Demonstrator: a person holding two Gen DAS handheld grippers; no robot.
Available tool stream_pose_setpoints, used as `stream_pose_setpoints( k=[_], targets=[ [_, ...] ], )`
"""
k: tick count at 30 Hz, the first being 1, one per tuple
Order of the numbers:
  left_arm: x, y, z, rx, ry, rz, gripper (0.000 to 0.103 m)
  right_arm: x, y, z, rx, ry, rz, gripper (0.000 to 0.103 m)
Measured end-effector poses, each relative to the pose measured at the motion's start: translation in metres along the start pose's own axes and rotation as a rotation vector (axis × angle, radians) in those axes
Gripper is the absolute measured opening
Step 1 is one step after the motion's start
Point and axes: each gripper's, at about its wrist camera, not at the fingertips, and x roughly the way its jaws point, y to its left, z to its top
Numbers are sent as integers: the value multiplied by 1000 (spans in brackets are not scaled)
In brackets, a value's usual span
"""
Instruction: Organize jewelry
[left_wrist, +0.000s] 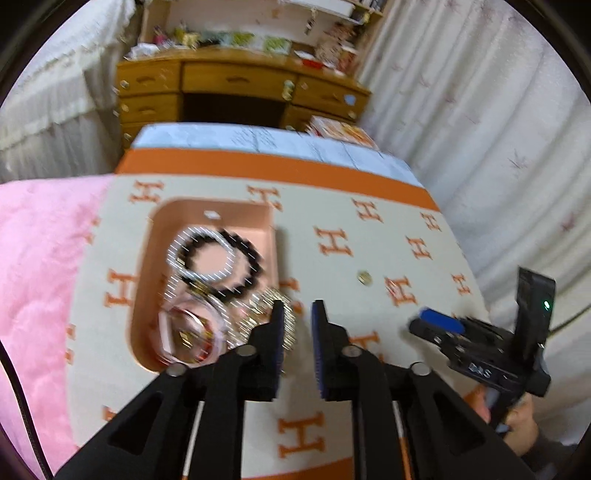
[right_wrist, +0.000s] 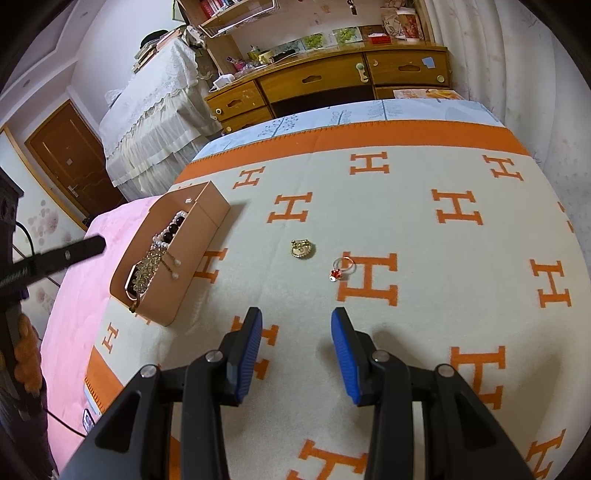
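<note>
Bedroom setting: wooden dresser (right_wrist: 332, 77) at the far end, pale curtains to the right, bed in front covered by a cream blanket (right_wrist: 424, 236) with orange H motifs; pink quilt (right_wrist: 70, 295) at its left edge.

Jewelry box (right_wrist: 173, 258): tan, open-topped, on the blanket's left part. Holds a black bead bracelet (left_wrist: 236, 266), a white pearl strand (left_wrist: 201, 254), a gold chain bundle (left_wrist: 264, 314) and a clear bangle (left_wrist: 188, 328), all tangled and overlapping.

Left gripper (left_wrist: 297, 332): fingers parted by a narrow gap, empty, hovering at the box's near right rim, just beside the gold bundle. View is motion-blurred.

Right gripper (right_wrist: 295, 350): fingers wide apart, empty, above bare blanket.

Loose pieces: gold brooch-like charm (right_wrist: 302, 249) and thin ring with a red stone (right_wrist: 341, 267), near each other on the blanket, ahead of the right fingers and well apart from them; the ring sits slightly right of the finger gap, the charm roughly in line with it.

Risks, judged:
- Soft blanket gives under the fingers; small flat pieces may sink or slide away instead of being pinched.
- Ring is thin; fingers may close on fabric.
- Left fingers near the chain bundle could snag and drag it out.
- Light box could shift if knocked.
</note>
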Motion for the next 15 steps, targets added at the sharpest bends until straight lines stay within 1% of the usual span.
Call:
stream_pose_setpoints(
  k=[2, 4, 6, 10, 15],
  targets=[
    [6, -8, -7, 32, 16, -3, 33, 1, 1, -1, -1, 5, 2, 39],
    [13, -16, -13, 79, 21, 49, 41, 2, 1, -2, 2, 10, 8, 39],
    [19, -21, -16, 111, 17, 95, 41, 2, 0, -2, 7, 10, 11, 39],
    [27, -18, -17, 134, 22, 162, 41, 1, -2, -3, 13, 6, 10, 39],
    [30, -6, -14, 130, 7, 232, 40, 0, -5, -3, 23, 2, 13, 39]
  ],
)
